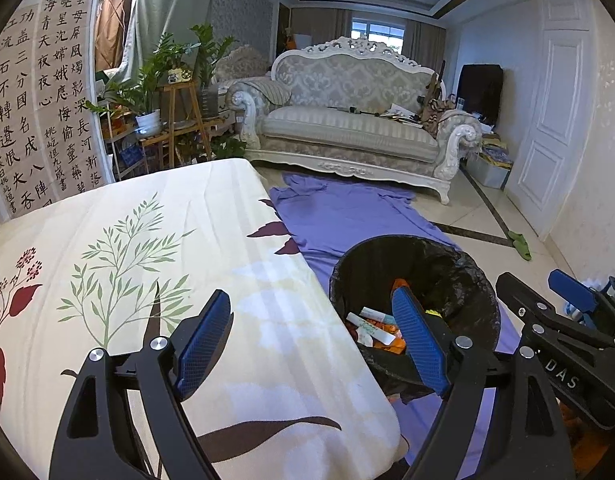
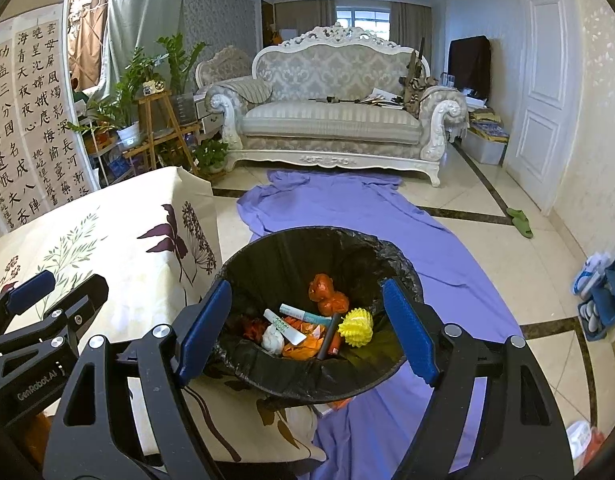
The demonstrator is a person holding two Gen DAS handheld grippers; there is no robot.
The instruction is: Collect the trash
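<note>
A bin lined with a black bag [image 2: 307, 236] stands on the floor beside the table and holds trash: a yellow spiky ball [image 2: 355, 326], an orange bag [image 2: 327, 294], white tubes [image 2: 289, 326] and a dark stick [image 2: 327, 338]. My right gripper [image 2: 307, 292] hangs above the bin, open, with nothing between its blue pads. My left gripper [image 1: 311, 300] is open and empty over the table's right edge, its right finger in front of the bin [image 1: 427, 246]. Each gripper shows in the other's view: the right gripper [image 1: 547, 292] and the left gripper [image 2: 47, 288].
The table wears a cream floral cloth [image 1: 147, 240]. A purple sheet [image 2: 447, 264] covers the floor from the bin to a white sofa [image 2: 331, 120]. Plants on stands [image 2: 147, 112] are at the back left. Green slippers [image 2: 519, 222] and a blue shoe rack [image 2: 603, 304] are to the right.
</note>
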